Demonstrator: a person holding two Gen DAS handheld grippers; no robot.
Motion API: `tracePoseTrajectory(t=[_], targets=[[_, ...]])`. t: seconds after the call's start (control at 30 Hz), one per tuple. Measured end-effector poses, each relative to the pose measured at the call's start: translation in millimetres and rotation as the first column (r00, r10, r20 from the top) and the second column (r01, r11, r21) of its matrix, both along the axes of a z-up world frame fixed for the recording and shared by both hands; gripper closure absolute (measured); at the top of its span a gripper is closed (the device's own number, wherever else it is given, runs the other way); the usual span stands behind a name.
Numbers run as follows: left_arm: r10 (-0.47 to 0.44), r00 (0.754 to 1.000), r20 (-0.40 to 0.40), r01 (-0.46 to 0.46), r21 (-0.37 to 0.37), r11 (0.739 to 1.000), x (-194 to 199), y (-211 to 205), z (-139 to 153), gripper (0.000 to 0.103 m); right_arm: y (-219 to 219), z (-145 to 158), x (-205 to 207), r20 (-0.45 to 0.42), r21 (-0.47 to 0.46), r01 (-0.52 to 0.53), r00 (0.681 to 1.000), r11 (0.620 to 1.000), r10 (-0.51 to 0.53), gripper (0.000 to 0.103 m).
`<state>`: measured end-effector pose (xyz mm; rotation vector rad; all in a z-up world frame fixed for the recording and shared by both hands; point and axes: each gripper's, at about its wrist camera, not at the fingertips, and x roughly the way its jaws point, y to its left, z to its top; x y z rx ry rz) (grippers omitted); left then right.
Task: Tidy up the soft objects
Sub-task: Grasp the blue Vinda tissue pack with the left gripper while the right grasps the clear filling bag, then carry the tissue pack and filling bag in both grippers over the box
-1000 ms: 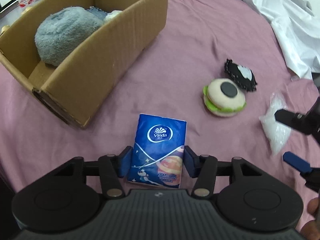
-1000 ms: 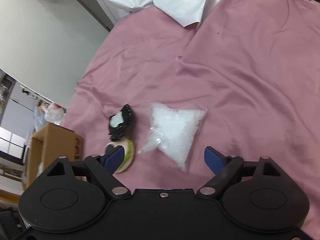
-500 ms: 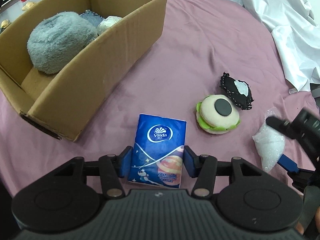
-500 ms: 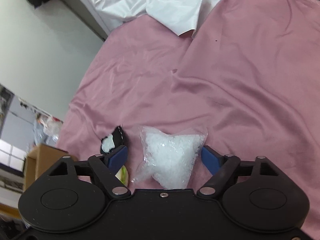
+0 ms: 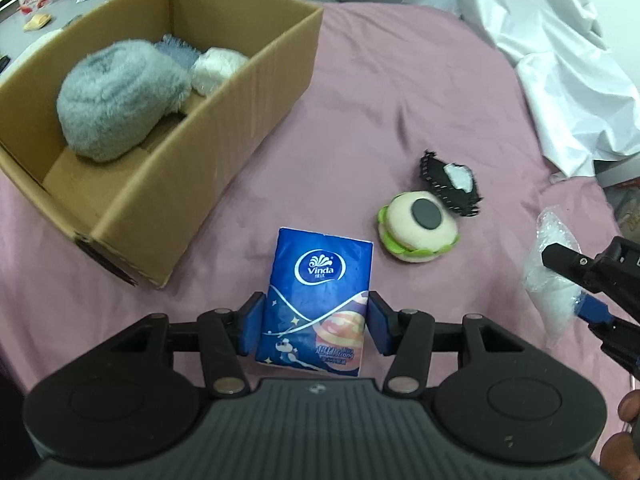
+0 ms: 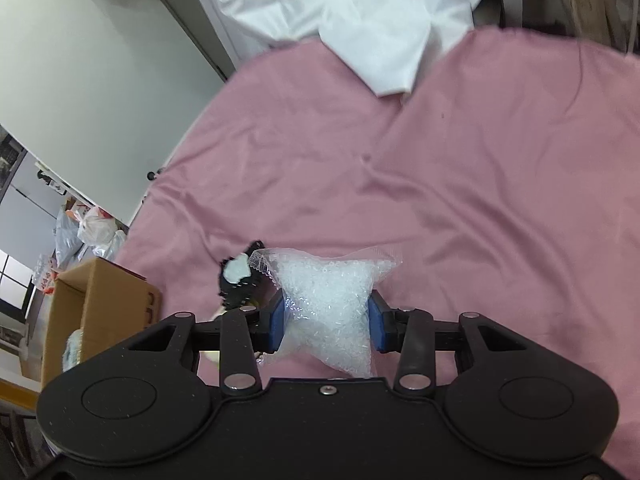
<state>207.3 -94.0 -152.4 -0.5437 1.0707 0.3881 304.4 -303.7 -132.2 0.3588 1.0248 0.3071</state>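
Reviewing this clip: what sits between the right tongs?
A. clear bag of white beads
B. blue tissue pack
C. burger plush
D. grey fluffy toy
A: the right tongs are closing with their blue pads against the clear bag of white beads.

A pink sheet (image 6: 500,184) covers the surface, with crumpled white cloth (image 6: 360,12) at its far edge. Beyond stands a pale wall (image 6: 80,60) (plastic bags (image 6: 92,232) lie on the floor below it).

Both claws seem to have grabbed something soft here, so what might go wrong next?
The right gripper is closing on a thin clear bag of beads; squeezed hard, it may split or slip out. The left gripper holds the tissue pack only at its near end, so it may sag or catch the cardboard box wall.
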Motion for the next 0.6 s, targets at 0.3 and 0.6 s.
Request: tracePoseTrajectory(t=[0.3,0.6], targets=[[-0.069,0.995,0.077,0.068,0.024,0.997,-19,-7,33,0.051,-3,41,-25,0.109,-0.039,-0.039,0.993,0.998,0.043,0.063],[-0.108,0.986,0.13,0.104,0.041,0.994,-43,2,61,0.051,-3,73,-49,0.211,-0.036,-0.07,0.975,0.997,0.076,0.063]])
